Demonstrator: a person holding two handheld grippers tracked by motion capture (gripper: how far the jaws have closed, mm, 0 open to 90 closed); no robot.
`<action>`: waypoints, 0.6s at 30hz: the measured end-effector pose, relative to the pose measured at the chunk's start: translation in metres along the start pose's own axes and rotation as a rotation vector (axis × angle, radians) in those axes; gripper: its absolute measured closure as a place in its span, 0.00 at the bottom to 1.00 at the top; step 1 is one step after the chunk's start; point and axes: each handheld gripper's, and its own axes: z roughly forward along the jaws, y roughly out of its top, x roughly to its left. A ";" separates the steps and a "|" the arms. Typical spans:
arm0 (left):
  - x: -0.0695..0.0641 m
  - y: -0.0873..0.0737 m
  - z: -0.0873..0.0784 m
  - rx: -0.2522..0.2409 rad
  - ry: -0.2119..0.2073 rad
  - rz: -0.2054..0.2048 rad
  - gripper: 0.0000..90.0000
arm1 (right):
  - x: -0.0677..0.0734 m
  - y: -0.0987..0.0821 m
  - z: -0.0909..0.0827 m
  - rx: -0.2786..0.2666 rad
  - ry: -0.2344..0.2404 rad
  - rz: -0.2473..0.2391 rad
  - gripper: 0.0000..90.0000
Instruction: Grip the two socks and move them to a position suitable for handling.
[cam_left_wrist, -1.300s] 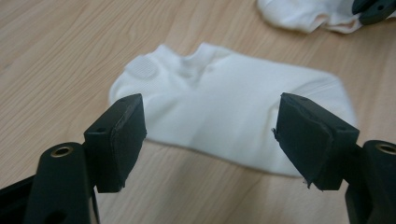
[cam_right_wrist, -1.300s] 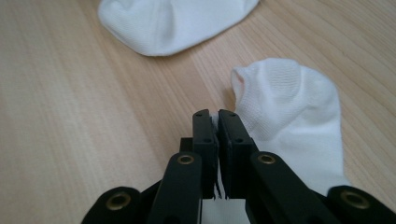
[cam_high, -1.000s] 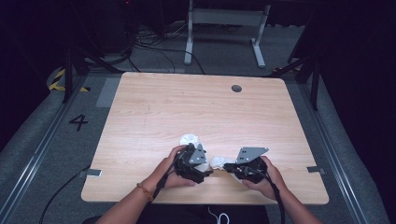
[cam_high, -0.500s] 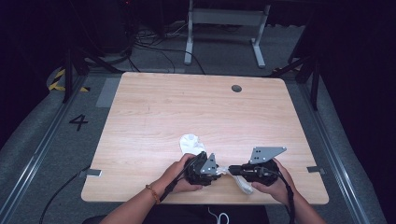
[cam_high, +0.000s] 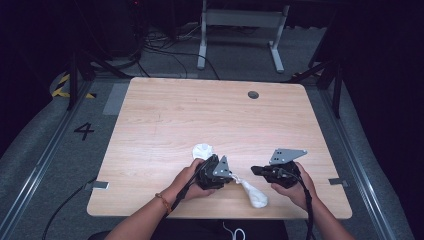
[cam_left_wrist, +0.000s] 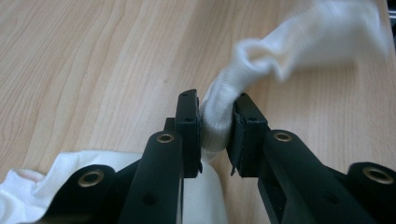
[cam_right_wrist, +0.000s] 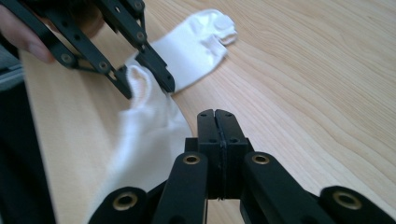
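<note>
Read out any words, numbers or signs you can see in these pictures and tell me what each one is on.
"4": dark numeral on the grey floor left of the table, high view.
Yellow-and-black hazard stripes, no text, on that floor farther back.
No readable writing on the white socks, or on either gripper.

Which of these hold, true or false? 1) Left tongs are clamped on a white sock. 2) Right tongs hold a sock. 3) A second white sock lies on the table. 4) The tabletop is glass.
1) True: the left tongs pinch the stretched white fabric sock.
2) False: the right tongs are shut with nothing between them.
3) True: a second white sock lies beside the left hand.
4) False: the light wooden table shows wood grain.
</note>
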 end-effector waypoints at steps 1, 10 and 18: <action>0.004 0.002 0.002 0.002 -0.012 -0.010 0.85 | -0.001 0.000 0.001 0.002 -0.008 0.001 1.00; 0.007 0.005 0.003 0.007 0.008 -0.021 0.88 | 0.043 -0.011 -0.009 -0.052 0.173 -0.139 0.69; 0.009 0.002 0.006 0.019 0.007 -0.041 0.89 | 0.058 -0.014 0.012 -0.022 0.118 -0.132 0.55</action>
